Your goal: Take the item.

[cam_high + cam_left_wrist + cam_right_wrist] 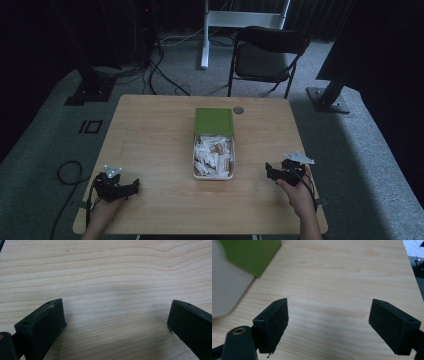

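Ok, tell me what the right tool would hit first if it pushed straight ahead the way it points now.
Probably nothing soon: the right tool stands open over bare table. The white box and its green lid lie off to the left of its line in the right gripper view. Depth is hard to judge, though.

Dim lab or studio: black curtains, stand legs [327, 95], floor cables [165, 75], folding chair [267, 55], carpet.

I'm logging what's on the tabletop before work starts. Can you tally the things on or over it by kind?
Box with green lid, holding white and brown packets too many to count: 1
Round grey insert in the table: 1
Hand-held tools, left tool and right tool, both with jaws apart and nothing between them: 2
Total: 4
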### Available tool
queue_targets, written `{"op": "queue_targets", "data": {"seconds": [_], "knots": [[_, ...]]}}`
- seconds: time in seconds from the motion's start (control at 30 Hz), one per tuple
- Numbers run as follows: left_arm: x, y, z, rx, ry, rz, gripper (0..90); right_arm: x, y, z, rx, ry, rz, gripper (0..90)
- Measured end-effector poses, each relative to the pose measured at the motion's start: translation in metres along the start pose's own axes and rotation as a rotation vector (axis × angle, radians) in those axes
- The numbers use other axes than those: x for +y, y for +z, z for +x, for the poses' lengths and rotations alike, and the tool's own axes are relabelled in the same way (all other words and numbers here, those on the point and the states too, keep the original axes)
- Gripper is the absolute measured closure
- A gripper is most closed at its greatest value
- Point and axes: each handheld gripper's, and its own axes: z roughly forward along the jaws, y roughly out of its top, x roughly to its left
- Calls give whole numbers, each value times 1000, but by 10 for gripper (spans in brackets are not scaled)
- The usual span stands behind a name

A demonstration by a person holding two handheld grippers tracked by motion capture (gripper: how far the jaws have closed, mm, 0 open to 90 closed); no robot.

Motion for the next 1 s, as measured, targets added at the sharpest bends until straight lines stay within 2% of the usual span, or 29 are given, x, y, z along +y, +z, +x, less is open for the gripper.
{"op": "queue_targets", "data": {"seconds": [0.23, 0.47, 0.83, 1.0], "knots": [[0, 0, 0, 0, 0, 0, 21, 17, -7, 8, 12, -19, -28, 168], [0, 0, 0, -1, 0, 0, 21, 38, -10, 22, 43, -42, -63, 173], [0, 0, 0, -1, 0, 0, 21, 62, -8, 48, 112, -84, -93, 174], [0, 0, 0, -1, -2, -2, 21, 67, -5, 57, 146, -104, -94, 174]]}}
